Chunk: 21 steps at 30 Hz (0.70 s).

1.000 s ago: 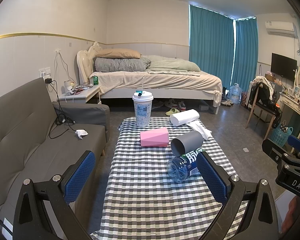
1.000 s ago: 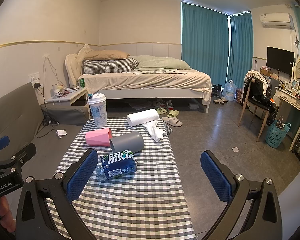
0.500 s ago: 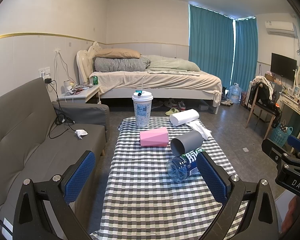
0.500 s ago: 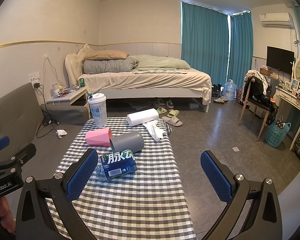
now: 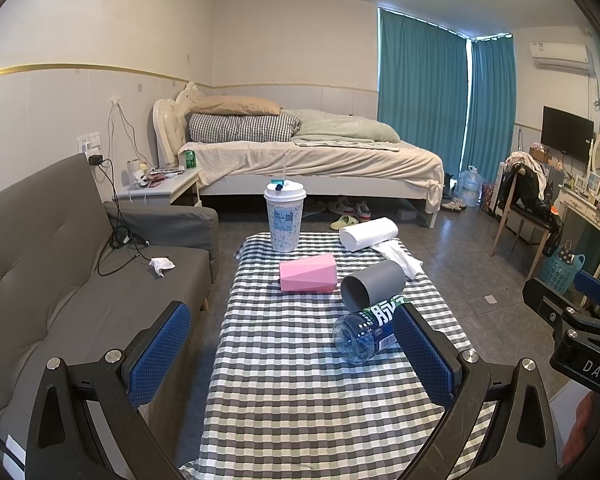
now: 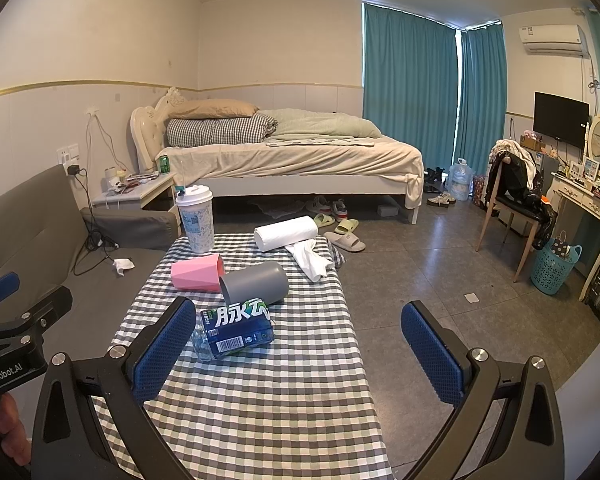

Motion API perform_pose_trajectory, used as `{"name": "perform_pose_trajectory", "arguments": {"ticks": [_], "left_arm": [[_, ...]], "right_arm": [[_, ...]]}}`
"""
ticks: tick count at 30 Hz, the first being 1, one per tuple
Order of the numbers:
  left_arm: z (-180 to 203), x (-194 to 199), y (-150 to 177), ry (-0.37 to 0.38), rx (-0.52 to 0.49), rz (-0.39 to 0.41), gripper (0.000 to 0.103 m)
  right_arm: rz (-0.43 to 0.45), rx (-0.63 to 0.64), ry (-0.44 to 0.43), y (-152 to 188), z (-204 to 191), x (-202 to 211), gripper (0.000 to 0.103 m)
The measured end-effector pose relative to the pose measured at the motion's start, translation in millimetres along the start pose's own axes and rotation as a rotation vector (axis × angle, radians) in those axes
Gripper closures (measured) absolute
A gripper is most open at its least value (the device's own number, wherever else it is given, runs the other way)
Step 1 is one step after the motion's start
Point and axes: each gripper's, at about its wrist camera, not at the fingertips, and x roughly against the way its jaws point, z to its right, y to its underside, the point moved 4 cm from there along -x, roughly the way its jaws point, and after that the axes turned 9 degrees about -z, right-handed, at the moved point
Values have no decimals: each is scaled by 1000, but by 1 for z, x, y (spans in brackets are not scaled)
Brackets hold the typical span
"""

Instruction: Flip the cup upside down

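Note:
A grey cup (image 5: 374, 283) lies on its side on the checkered table (image 5: 300, 380), open mouth toward me; it also shows in the right wrist view (image 6: 256, 283). A pink faceted cup (image 5: 308, 272) lies on its side left of it, and also shows in the right wrist view (image 6: 198, 272). My left gripper (image 5: 288, 356) is open and empty, held above the table's near half. My right gripper (image 6: 298, 356) is open and empty over the table's right edge, and it shows at the right of the left wrist view (image 5: 572, 324).
A plastic bottle (image 5: 366, 330) lies on its side in front of the grey cup. A tall lidded drink cup (image 5: 284, 216) stands at the table's far end beside a paper towel roll (image 5: 368, 233). A grey sofa (image 5: 60, 272) is left; floor is right.

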Motion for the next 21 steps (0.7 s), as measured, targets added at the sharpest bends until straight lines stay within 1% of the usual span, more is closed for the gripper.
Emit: {"name": "perform_pose_trajectory", "arguments": {"ticks": [21], "left_arm": [[-1,-2,0,3,3,-3,0]], "right_arm": [[-2,-1,0,0,0,0,0]]}}
